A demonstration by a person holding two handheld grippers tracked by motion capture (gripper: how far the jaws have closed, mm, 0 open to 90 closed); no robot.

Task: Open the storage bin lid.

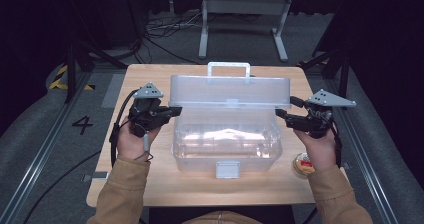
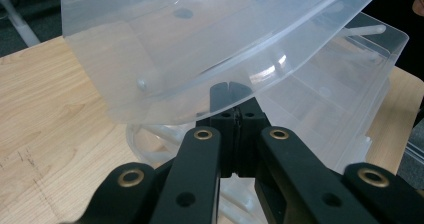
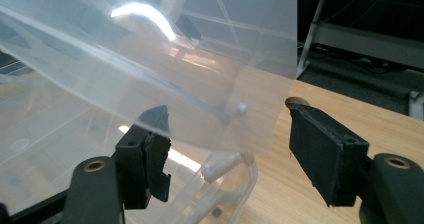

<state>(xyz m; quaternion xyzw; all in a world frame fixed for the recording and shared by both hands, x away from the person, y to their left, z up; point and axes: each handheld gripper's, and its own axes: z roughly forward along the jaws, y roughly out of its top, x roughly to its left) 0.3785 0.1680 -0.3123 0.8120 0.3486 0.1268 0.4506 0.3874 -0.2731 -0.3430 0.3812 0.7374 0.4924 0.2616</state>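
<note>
Dark floor and cables surround the wooden counter (image 1: 150, 79), where a clear storage box (image 1: 225, 144) sits between both hand-held grippers, its lid (image 1: 230, 91) raised partway. The left hand-held gripper (image 1: 172, 111) pinches the lid's edge shut-jawed, while the right hand-held gripper (image 1: 282, 115) stands open-jawed around the opposite edge, not pressing. Opening looks half done; the lid has yet to swing fully back.

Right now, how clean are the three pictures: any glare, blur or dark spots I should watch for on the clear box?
High view: table evenly lit, surroundings dark, box interior washed pale. Left gripper view: small glint on the lid, left gripper close and slightly soft. Right gripper view: bright curved glare streak on the lid; right gripper sharp, background dim.
</note>
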